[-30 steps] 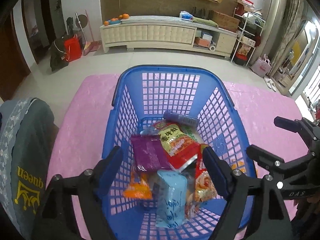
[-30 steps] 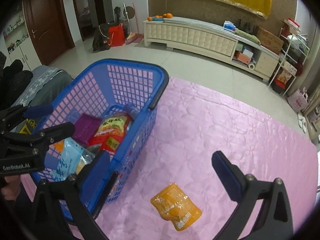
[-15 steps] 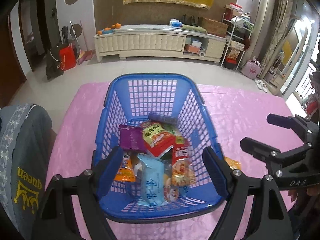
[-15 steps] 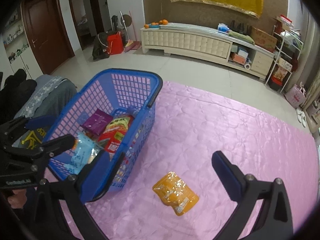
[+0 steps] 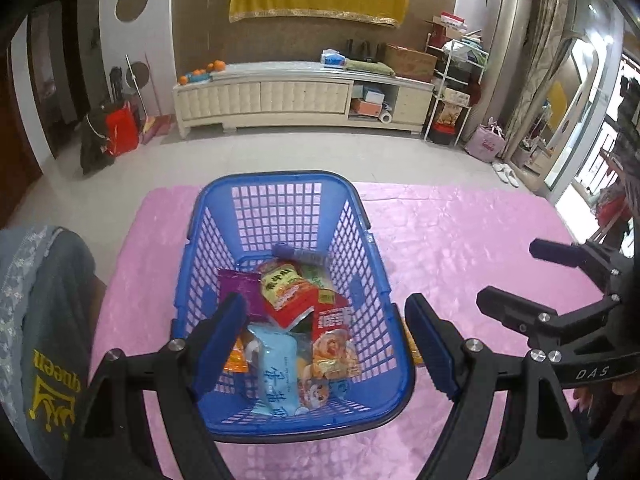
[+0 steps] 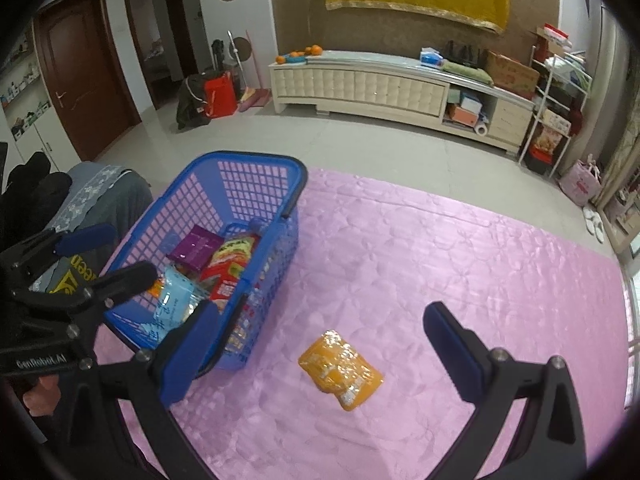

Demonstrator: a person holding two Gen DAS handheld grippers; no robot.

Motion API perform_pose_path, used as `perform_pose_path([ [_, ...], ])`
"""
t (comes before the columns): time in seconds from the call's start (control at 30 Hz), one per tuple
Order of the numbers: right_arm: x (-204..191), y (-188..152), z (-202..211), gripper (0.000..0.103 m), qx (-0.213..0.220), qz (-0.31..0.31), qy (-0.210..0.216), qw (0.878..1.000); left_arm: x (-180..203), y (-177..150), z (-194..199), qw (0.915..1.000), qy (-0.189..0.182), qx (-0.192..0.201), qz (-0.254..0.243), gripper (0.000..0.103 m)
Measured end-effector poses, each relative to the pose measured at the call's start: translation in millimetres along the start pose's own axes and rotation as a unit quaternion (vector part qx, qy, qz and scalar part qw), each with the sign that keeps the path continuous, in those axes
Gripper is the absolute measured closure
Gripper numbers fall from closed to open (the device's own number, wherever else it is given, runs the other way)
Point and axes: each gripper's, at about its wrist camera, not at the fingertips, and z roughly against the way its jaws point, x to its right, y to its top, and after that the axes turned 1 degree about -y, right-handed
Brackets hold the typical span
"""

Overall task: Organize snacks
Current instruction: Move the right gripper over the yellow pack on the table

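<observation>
A blue plastic basket [image 5: 276, 200] stands on the pink cloth and holds several snack packets, among them a light blue one [image 5: 278, 364], a red one [image 5: 288, 292] and a purple one [image 5: 236, 284]. It also shows in the right wrist view [image 6: 256, 164]. My left gripper [image 5: 324, 344] is open and empty above the basket's near end. An orange snack packet [image 6: 340, 366] lies on the cloth right of the basket. My right gripper [image 6: 324, 344] is open and empty, just above and in front of the orange packet.
The pink cloth [image 6: 460, 264] covers the table, with open surface to the right. A grey garment [image 5: 44, 320] hangs at the left edge. A cream cabinet [image 5: 280, 100] stands across the tiled floor behind.
Both grippers have pulled back and up, so the basket and the orange packet look smaller and farther. Both stayed open and empty.
</observation>
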Motion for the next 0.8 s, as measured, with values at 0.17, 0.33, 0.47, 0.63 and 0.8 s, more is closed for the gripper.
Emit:
perform_pose_path([
  [0.17, 14, 1, -6, 0.0, -0.022, -0.016, -0.001, 1.0, -6, 7, -15, 0.999, 0.015, -0.038, 0.021, 0.021],
  [0.33, 28, 0, -18, 0.0, -0.054, -0.007, -0.03, 0.998, -11, 7, -28, 0.9973, 0.031, -0.063, 0.022, 0.008],
  [0.47, 30, -8, -36, 0.0, -0.093, 0.025, -0.039, 0.995, -13, 6, -43, 0.9965, 0.043, -0.07, 0.015, 0.0],
  [0.63, 21, -29, -61, 0.0, -0.126, 0.09, -0.019, 0.988, -12, 0, -59, 0.9929, 0.074, -0.092, 0.013, 0.0],
  [0.8, 13, -49, -89, 0.0, -0.155, 0.12, -0.008, 0.981, -16, -4, -77, 0.9887, 0.092, -0.116, 0.02, 0.0],
])
